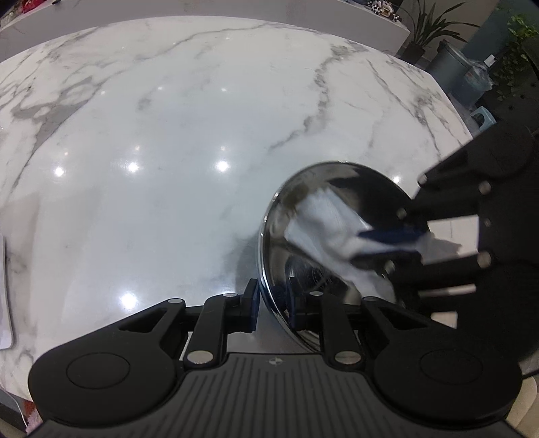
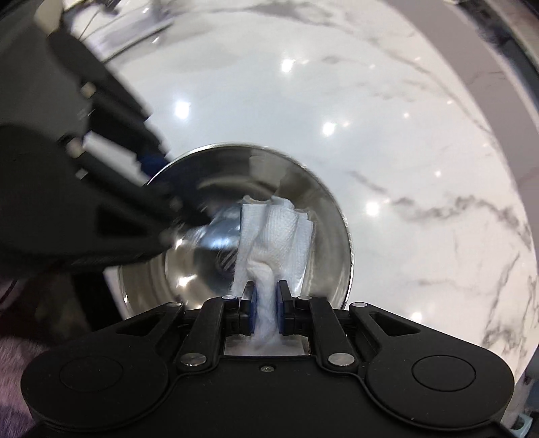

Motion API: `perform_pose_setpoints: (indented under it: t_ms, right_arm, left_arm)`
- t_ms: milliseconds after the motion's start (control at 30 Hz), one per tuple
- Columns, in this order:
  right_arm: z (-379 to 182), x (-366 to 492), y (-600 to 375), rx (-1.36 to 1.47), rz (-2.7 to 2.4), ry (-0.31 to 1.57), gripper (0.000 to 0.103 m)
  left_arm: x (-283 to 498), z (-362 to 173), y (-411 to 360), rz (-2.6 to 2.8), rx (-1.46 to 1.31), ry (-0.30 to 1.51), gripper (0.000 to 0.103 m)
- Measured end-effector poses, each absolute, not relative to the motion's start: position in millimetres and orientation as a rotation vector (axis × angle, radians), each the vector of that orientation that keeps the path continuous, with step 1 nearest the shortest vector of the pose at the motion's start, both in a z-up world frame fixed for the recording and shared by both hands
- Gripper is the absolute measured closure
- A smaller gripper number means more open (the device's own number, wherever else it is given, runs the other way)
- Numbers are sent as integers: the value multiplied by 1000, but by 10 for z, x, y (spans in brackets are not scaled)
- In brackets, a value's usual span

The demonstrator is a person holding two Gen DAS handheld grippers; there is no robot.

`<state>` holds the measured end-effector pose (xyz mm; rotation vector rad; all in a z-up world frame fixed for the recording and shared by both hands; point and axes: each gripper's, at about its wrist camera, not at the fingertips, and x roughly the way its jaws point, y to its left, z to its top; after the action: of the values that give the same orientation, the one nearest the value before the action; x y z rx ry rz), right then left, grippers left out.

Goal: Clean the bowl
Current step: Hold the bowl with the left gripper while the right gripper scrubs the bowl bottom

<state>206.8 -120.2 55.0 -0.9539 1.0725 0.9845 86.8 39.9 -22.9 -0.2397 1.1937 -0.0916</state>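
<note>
A shiny steel bowl (image 1: 303, 246) is tilted above the white marble table (image 1: 168, 134). My left gripper (image 1: 274, 305) is shut on the bowl's near rim, one finger outside and one inside. My right gripper (image 2: 266, 308) is shut on a crumpled white paper towel (image 2: 273, 232) and presses it against the inside of the bowl (image 2: 202, 266). In the left wrist view the right gripper (image 1: 387, 244) reaches in from the right with the towel (image 1: 323, 222) blurred. In the right wrist view the left gripper (image 2: 153, 183) comes in from the left onto the bowl's rim.
A flat pale object (image 1: 5, 296) lies at the table's left edge. Potted plants (image 1: 434, 27) and a grey bin (image 1: 451, 67) stand beyond the table's far right edge. Papers (image 2: 134, 30) lie at the far side in the right wrist view.
</note>
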Motion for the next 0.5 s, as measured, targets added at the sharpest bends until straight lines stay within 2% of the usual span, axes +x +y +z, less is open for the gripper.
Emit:
perform_pose_setpoints:
  t_ms: [167, 233, 300, 500]
  right_arm:
    - [563, 2190, -1282, -855, 1031, 1036, 93]
    - [739, 2123, -1567, -824, 1043, 1040, 92]
    - [579, 1947, -1847, -802, 1061, 1053, 92]
    - [516, 1691, -1596, -830, 1143, 1123, 92]
  left_arm:
    - [872, -248, 435, -88, -276, 1194, 87]
    - [875, -247, 434, -81, -279, 1194, 87]
    - [872, -242, 429, -73, -274, 1192, 86]
    - [867, -239, 443, -67, -279, 1191, 86]
